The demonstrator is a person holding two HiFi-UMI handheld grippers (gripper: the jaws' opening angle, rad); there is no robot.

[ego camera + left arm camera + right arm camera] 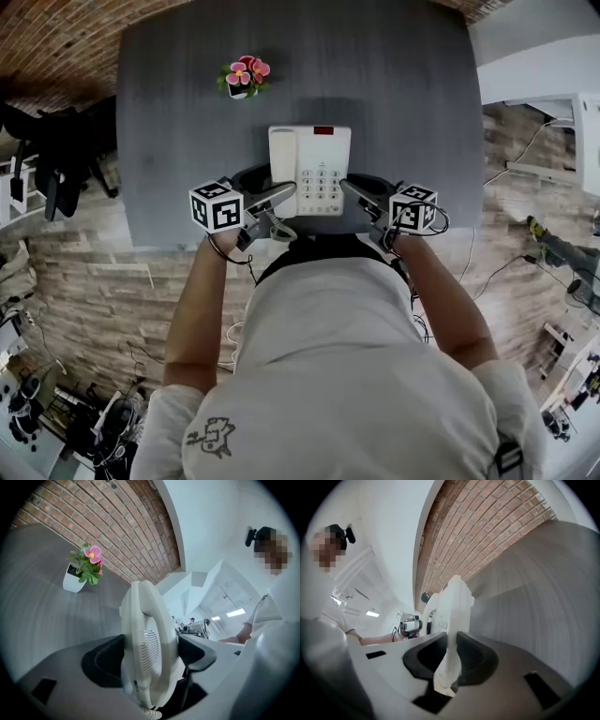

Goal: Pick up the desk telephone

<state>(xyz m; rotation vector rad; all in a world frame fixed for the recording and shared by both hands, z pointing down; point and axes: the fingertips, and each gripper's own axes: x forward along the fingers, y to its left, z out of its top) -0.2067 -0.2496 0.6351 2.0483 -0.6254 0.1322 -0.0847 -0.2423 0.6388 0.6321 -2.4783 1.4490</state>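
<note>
Desk telephone (309, 169), white and corded, sits in the middle of my head view, near the front edge of a dark grey surface (403, 84), gripped from both sides. It has a small red window (323, 130) at the top and a keypad (321, 180) down its right half; the print on the keys is too small for me to read.

My left gripper (279, 197) has its fingers (105, 663) pinching the telephone's left side, where the handset (150, 644) lies. The left gripper view shows the handset's slotted grille pressed between the black pads. A coiled cord (281, 232) hangs just below that grip.

My right gripper (354, 192) has its fingers (476, 660) clamped on the thin right edge of the telephone's body, with the pads against the white plastic.

Each gripper carries a cube with black-and-white square markers, one at the left (217, 206) and one at the right (413, 208).

Farther back on the surface, well apart from the telephone, stands a small white pot of pink flowers (244, 77). A brick wall (131, 522) rises behind the surface. A soft shadow lies on the surface beyond the telephone's far edge.
</note>
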